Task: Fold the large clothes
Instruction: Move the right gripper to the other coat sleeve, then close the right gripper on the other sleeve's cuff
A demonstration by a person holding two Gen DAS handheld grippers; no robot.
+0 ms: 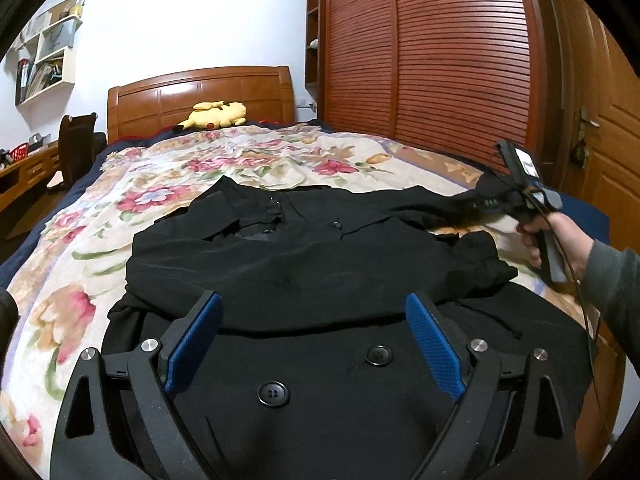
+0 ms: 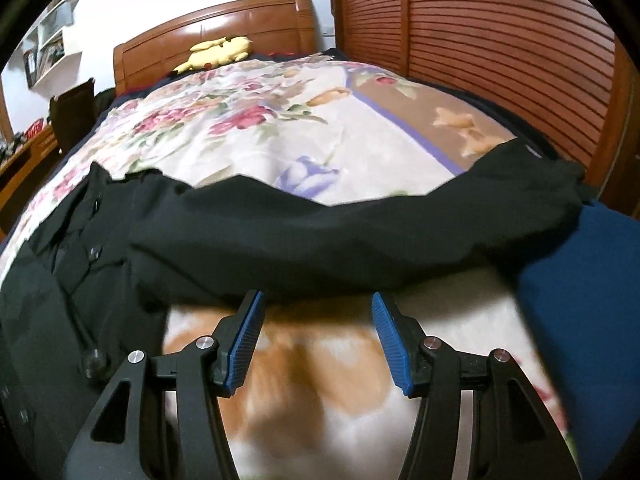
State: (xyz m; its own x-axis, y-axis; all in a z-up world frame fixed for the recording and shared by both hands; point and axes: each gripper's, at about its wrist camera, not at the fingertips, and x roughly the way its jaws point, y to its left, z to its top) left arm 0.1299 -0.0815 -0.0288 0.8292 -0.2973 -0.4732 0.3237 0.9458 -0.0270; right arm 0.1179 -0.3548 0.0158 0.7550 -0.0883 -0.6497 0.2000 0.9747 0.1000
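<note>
A large black coat (image 1: 304, 264) with big buttons (image 1: 273, 394) lies flat on the floral bedspread (image 1: 132, 200), its left side folded in over the body. My left gripper (image 1: 313, 296) hovers open just above the coat's lower front, with nothing between its blue pads (image 1: 196, 344). The coat's right sleeve (image 2: 320, 232) stretches out sideways across the bed. My right gripper (image 2: 318, 296) stands open just short of that sleeve's near edge, over bare blanket, holding nothing. In the left wrist view a hand (image 1: 556, 236) carries the right gripper (image 1: 478, 204) at the sleeve's end.
A yellow plush toy (image 1: 214, 115) lies by the wooden headboard (image 1: 200, 92). Slatted wardrobe doors (image 1: 432, 60) and a wooden door (image 1: 612, 140) run along the right. A chair (image 1: 76, 148) and a desk stand at the left. Dark blue bedding (image 2: 584, 280) shows at the bed's right edge.
</note>
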